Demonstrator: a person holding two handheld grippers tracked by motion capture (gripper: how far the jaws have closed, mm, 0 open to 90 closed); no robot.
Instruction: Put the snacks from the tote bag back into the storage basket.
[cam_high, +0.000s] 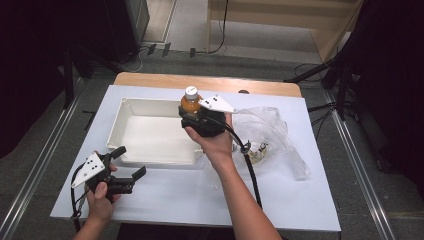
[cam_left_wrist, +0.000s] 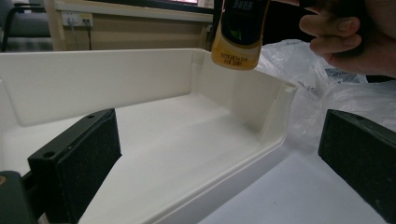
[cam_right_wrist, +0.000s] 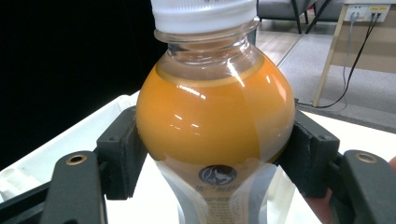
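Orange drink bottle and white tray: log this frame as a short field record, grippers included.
held item: orange drink bottle, white cap, upright
holder: right gripper, jaws clamped on the bottle's sides
bottle position: in the air above the far right corner of the white tray
tray contents: none visible
left gripper: jaws apart, holding nothing, near the tray's front edge
beside tray: clear plastic bag on the right

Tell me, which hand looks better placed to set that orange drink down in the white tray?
The right. Its tool is clamped on the bottle and holds it over the tray's far right corner. The left tool hangs open near the tray's front edge, holding nothing.
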